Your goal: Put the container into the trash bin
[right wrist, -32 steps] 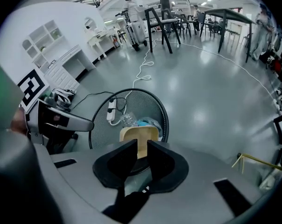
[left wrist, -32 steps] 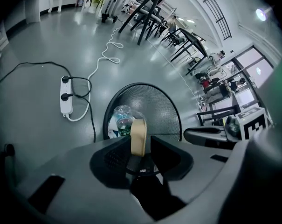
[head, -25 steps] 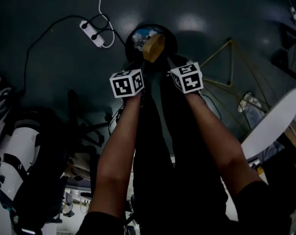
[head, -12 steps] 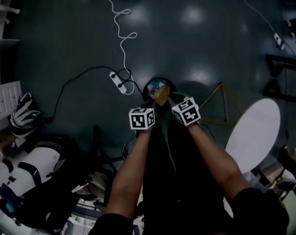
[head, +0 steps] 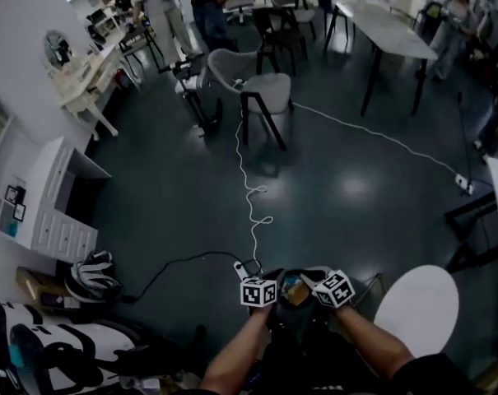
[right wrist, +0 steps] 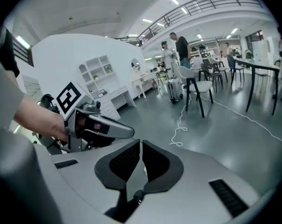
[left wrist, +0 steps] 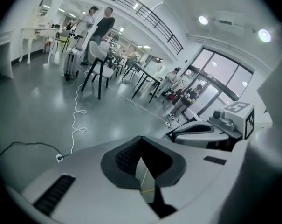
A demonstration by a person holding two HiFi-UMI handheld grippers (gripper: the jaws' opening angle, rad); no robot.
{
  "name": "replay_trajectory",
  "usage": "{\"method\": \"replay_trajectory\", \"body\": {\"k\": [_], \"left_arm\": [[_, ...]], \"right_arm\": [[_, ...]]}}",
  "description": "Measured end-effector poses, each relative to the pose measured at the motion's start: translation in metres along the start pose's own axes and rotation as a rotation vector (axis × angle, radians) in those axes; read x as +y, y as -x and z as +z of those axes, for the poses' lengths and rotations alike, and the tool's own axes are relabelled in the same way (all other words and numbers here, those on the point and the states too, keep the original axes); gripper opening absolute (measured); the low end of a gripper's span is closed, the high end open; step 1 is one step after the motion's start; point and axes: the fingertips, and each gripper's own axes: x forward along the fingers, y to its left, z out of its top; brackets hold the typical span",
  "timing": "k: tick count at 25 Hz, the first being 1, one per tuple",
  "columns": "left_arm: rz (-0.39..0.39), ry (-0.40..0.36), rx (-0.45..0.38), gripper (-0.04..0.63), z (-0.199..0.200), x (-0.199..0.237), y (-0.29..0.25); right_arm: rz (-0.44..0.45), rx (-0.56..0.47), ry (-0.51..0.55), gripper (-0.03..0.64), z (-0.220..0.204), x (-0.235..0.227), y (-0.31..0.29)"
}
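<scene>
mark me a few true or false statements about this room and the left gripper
1. A white cable snakes across the floor. True.
2. The left gripper is holding a container. False: its jaws are together with nothing between them.
3. A chair stands near the far end of the cable. True.
4. The round white table is at the left of the head view. False: it is at the lower right, beside the person's right arm.
5. People stand at the far end of the room. True.
</scene>
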Motion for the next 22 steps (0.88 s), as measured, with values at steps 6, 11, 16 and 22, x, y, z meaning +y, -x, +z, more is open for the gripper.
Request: {"method": "replay_trajectory", "body": {"k": [6,11,16,22], "left_arm": [[-0.062,-0.112,-0.107,0.003,0.059,-0.043,0.068],[-0.107,-0.174,-0.218,0.003,0.097,-0.063,0.121],[-0.214,-0.265,-0.337,0.003,0.125,-0.099,0.17],[-0.389,-0.388,-0.458,0.003,0.156,-0.161,0.222]], "right_arm": [[0.047,-0.14,0.045,0.044,0.07,0.029,0.05],[0.082,-0.256,0.139,0.044,0.129,0.052,0.095],[0.14,-0.375,0.246,0.044,0.181,0.078,0.138],[0.251,-0.448,0.376,0.044,0.213,0.119,0.171]]}}
